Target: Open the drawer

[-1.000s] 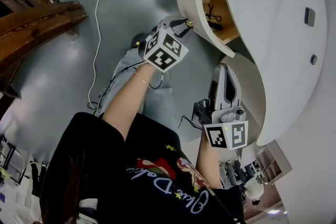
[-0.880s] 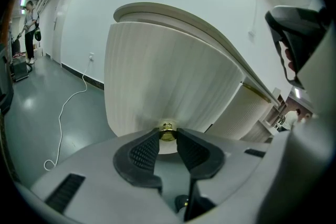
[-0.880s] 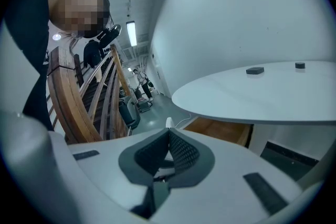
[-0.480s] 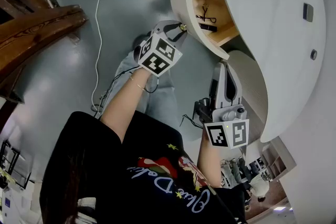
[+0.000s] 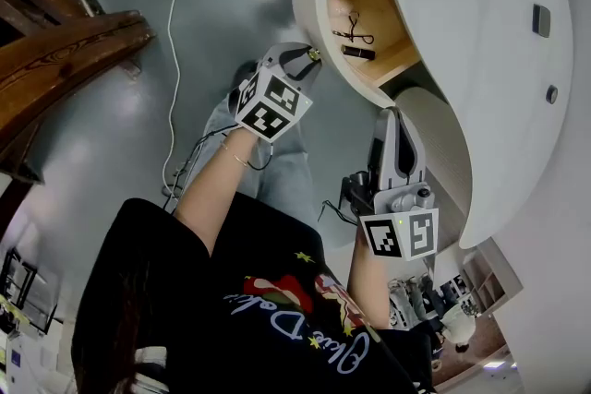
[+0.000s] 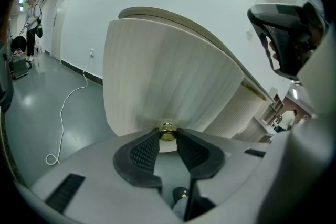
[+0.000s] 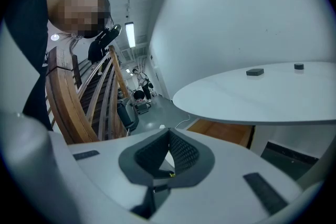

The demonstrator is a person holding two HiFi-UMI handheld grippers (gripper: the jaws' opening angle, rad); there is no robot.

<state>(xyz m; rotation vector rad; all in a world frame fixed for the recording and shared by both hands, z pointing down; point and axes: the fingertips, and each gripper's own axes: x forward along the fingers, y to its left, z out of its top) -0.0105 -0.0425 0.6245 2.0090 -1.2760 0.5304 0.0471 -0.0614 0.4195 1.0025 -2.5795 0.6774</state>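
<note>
Drawer knob (image 6: pixel 167 130) clamped between jaws of left gripper (image 6: pixel 168 135), drawer (image 5: pixel 308 6) open

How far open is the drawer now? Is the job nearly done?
Done: the drawer is pulled well out, far enough to see the scissors lying inside. In hand: the left gripper has its jaws clamped on the gold knob. Left: maybe a little more pulling, then letting go of the knob. The right gripper waits beside it with its jaws together, holding nothing.

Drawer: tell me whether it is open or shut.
Open. The drawer stands pulled out, its wooden inside showing; the left gripper is clamped on its knob.
</note>
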